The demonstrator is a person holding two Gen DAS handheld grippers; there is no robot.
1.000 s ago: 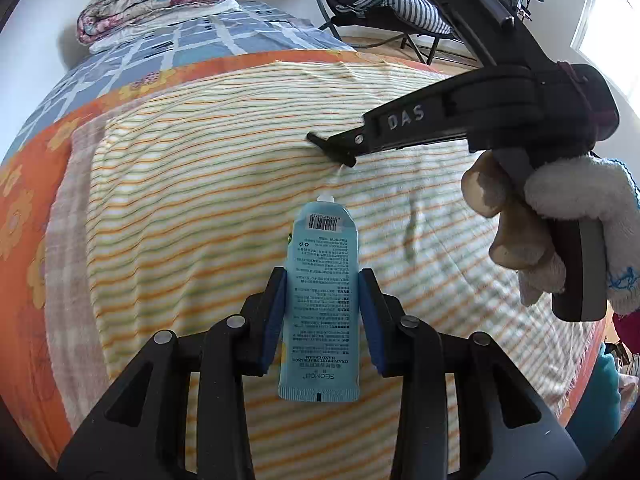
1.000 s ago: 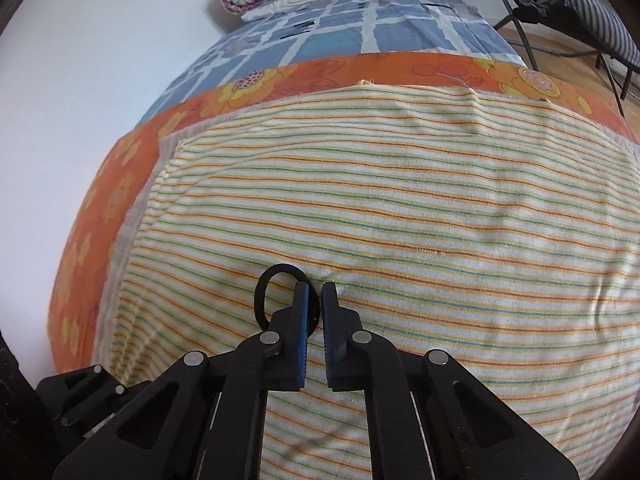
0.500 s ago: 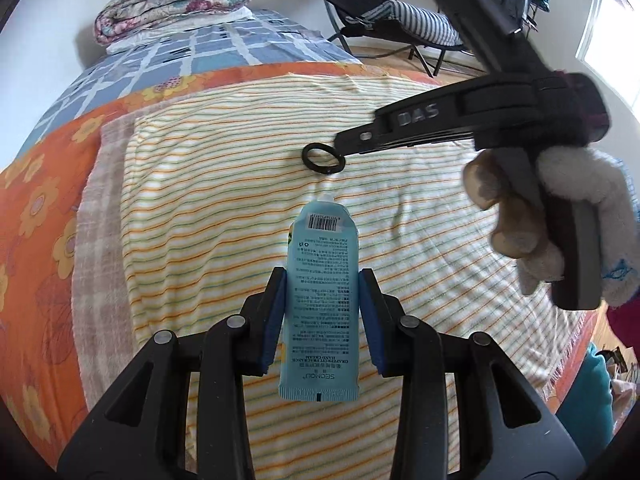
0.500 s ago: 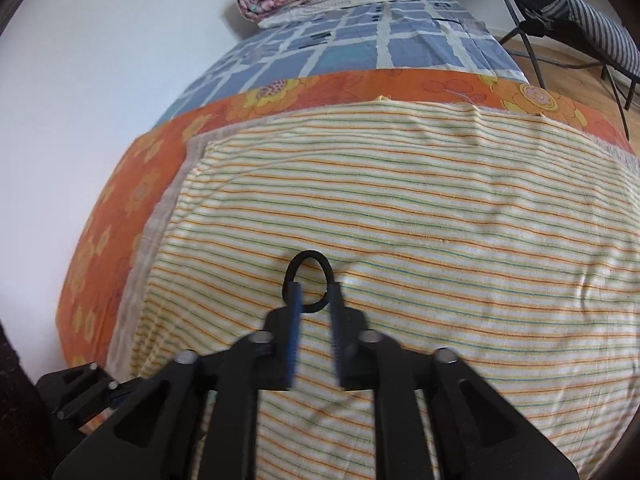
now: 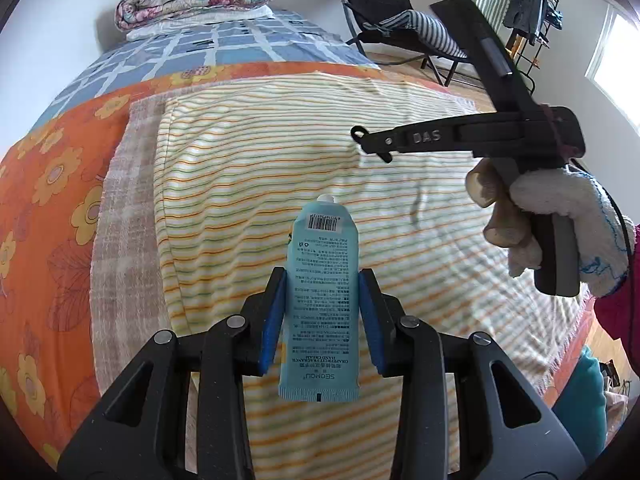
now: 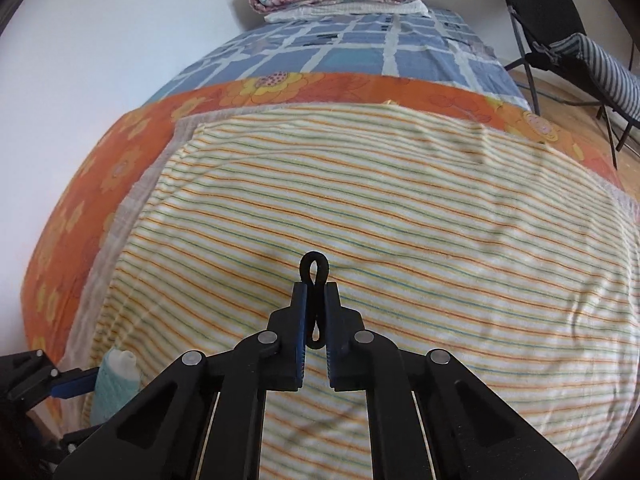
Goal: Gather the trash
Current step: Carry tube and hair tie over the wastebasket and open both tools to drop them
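Pale blue hand-cream tube: clamped mid-body between blue pads, white cap end pointing away, barcode and printed text facing up (crimped end nearest the camera). Black elastic hair tie: pinched into a narrow figure-eight, loop poking beyond the fingertips, above the striped cloth.

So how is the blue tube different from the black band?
The tube is light blue with printing and a barcode; the band is plain black. The tube is flat and broad; the band is a thin loop, pinched into a figure eight. The left gripper holds the tube, the right gripper the band. Both are clamped above the bed.
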